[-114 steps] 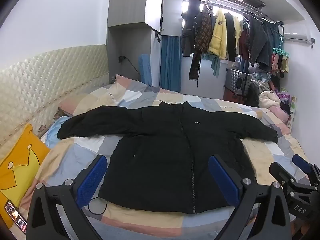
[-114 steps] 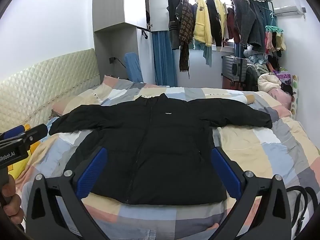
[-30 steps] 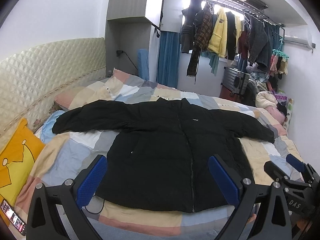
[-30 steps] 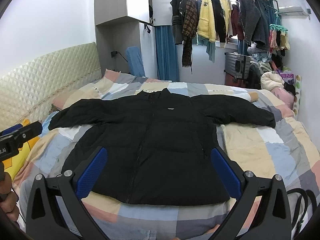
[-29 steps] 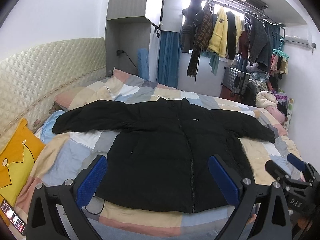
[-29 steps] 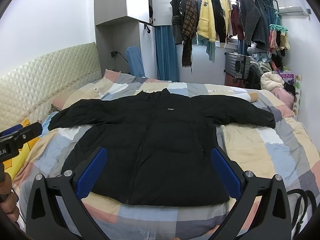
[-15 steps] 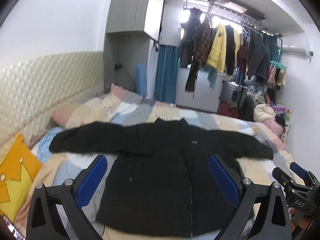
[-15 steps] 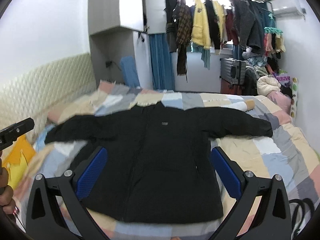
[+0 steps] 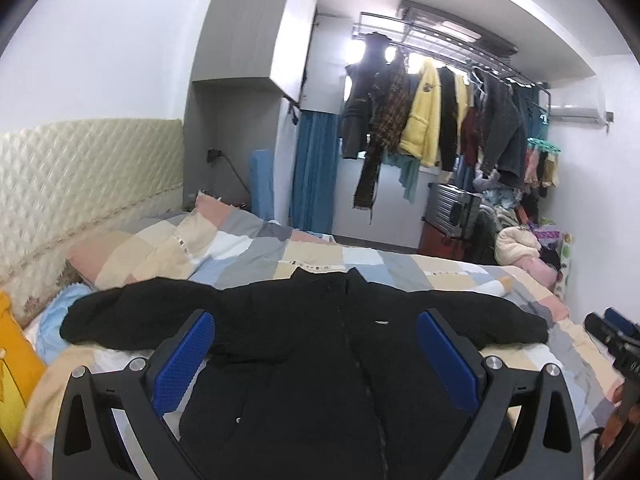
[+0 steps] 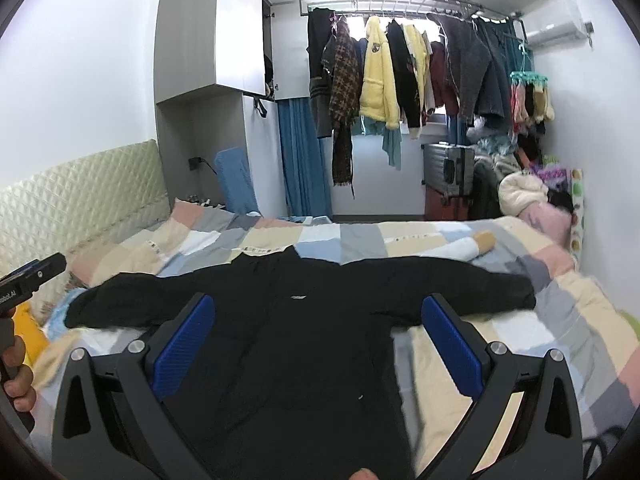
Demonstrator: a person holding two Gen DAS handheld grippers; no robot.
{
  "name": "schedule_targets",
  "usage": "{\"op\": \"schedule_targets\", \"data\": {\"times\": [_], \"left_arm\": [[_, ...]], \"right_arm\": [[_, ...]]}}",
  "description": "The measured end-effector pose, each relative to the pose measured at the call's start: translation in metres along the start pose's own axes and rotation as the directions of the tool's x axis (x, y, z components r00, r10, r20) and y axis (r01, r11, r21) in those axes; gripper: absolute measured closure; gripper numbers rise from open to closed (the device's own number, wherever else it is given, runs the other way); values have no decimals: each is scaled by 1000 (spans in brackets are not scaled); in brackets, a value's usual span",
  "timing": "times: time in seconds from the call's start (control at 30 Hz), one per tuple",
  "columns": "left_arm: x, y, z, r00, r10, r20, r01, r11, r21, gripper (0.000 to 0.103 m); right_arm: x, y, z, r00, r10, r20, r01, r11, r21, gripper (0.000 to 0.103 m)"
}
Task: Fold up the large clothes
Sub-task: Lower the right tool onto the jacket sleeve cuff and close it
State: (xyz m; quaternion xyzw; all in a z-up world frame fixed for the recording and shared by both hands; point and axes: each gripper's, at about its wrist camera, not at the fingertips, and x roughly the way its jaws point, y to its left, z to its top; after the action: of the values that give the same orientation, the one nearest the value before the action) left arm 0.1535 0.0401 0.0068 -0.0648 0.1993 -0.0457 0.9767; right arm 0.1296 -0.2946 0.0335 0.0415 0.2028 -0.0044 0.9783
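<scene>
Jacket (image 9: 320, 360), black and padded, spread front-up across the patchwork bed (image 9: 400, 258) in the left wrist view, sleeves stretched out to either side, collar toward the far edge, hem nearest the camera. Left tongs (image 9: 316, 354) held above the jacket body, blue pads spread wide, pinching nothing. Off to the right edge, part of the other tool and the hand holding it. Behind the bed, a rack of hanging clothes (image 9: 432, 120) and a quilted headboard (image 9: 80, 176). From the right wrist view, same jacket (image 10: 304, 320) lying flat, zip line down the middle, right-hand sleeve reaching toward the pink pillow end. Right tongs (image 10: 318, 336) likewise spread wide and empty, poised over the chest. Nothing folded yet, by the look of it. Probably best to begin with the sleeves: pinch each cuff with a deep bite through the puffy fabric, lift only enough to clear the body, carry it across the chest and lay it flat. Padding likely to spring back, so worth pressing each fold down before letting go.
</scene>
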Motion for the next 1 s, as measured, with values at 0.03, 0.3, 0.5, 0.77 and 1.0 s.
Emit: {"op": "schedule_targets", "data": {"times": [0.03,0.3,0.5,0.77,1.0], "left_arm": [[8,4,-6,1000,9,0,-9,1000,-2,1],[47,37,-45,998,66,-18,-66,997,-27,1],[69,59,-61,997,75,-34,-78,993,-85,1],[100,65,-78,985,120,-120,-130,989,-76,1],[129,67,-98,975,118,-189,-135,988,-80,1]], "right_arm": [[8,-3,0,1000,-23,1,23,1000,-20,0],[61,-56,11,983,-181,36,183,982,-55,0],[112,-120,24,968,-251,19,251,968,16,0],[176,-219,12,931,-350,-103,361,923,131,0],[219,-295,-16,930,-320,-180,365,863,349,7]]}}
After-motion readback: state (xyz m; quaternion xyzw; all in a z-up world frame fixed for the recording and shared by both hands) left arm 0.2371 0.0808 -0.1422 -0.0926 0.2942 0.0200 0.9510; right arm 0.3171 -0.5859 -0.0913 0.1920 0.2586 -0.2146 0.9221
